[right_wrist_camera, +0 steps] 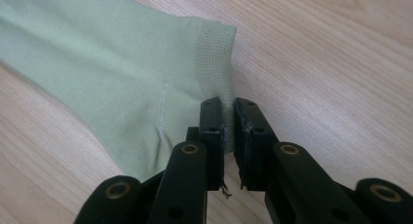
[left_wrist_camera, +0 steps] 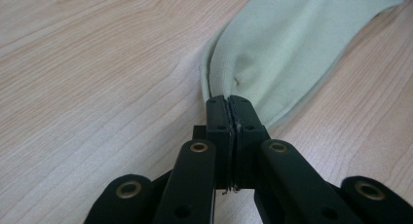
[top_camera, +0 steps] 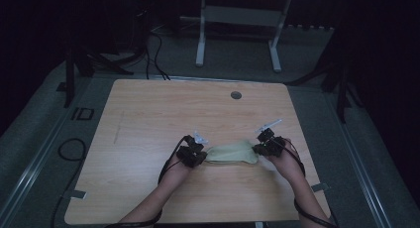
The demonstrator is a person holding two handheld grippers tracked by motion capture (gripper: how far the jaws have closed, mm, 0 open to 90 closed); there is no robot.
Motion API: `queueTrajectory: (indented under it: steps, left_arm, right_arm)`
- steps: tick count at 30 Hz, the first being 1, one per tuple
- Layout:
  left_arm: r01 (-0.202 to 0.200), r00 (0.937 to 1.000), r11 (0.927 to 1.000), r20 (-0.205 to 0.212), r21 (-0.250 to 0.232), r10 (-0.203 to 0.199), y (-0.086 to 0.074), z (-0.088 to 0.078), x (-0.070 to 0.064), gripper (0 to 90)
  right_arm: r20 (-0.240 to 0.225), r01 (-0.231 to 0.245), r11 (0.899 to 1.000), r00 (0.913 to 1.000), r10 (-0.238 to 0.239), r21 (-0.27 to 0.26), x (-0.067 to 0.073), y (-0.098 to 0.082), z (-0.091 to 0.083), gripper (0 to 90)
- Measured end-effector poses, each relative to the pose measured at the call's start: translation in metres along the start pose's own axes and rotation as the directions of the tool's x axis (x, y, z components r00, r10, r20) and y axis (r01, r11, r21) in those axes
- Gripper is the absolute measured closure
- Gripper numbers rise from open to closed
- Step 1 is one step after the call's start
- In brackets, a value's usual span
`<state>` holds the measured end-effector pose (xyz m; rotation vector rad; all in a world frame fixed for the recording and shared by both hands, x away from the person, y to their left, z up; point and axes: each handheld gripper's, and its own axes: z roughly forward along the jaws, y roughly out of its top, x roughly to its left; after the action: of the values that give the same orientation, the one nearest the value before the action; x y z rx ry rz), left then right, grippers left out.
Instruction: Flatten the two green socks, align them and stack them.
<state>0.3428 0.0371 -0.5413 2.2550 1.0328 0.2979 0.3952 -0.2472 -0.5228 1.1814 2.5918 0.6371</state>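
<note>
Both grippers, left gripper (left_wrist_camera: 229, 104) and right gripper (right_wrist_camera: 229, 112), are clamped on opposite ends of the pale green sock (top_camera: 232, 152) lying stretched on the wooden table (top_camera: 148, 114), so next probably lay it flat and release.

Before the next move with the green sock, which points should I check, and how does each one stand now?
1. Left gripper holds one end of the sock: ok, jaws shut on the fabric.
2. Right gripper holds the ribbed cuff: ok, a thin edge is pinched between the jaws.
3. How firm the right grip is: cannot tell, only the edge is caught.
4. Sock spread between both grippers: ok, it lies stretched in the high view.
5. Sock flat on the table: not ok, a fold rises near the left gripper.
6. Free table around the sock: ok.
</note>
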Motion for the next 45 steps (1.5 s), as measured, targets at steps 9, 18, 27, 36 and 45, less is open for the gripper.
queueTrajectory:
  steps: [9,18,27,36,45]
  left_arm:
    - [0.025,0.9997,0.9996,-0.001,-0.010,-0.025,0.002,0.006,0.006,87.5]
    - [-0.018,0.9998,0.9976,-0.004,-0.067,0.018,0.016,-0.015,0.003,65.9]
    - [-0.050,0.9986,0.9987,0.015,-0.014,0.050,0.026,0.009,-0.012,76.1]
    - [-0.031,0.9995,0.9994,0.008,0.014,0.030,0.017,0.026,-0.007,76.0]
    - [-0.027,0.9991,0.9996,0.034,0.012,0.027,0.015,0.025,-0.008,73.0]
  right_arm:
    - [-0.016,-0.032,0.999,0.9993,0.032,0.011,-0.003,-0.006,0.010,80.8]
    - [-0.009,-0.032,0.999,0.9995,0.032,-0.038,0.002,-0.002,-0.011,62.2]
    - [-0.030,0.032,0.997,0.9989,-0.035,-0.072,0.035,0.000,-0.007,82.7]
    - [-0.035,0.035,0.999,0.9987,-0.036,-0.040,0.032,-0.011,0.012,82.0]
    - [-0.015,0.046,0.998,0.9988,-0.046,-0.034,0.029,-0.008,0.012,69.9]
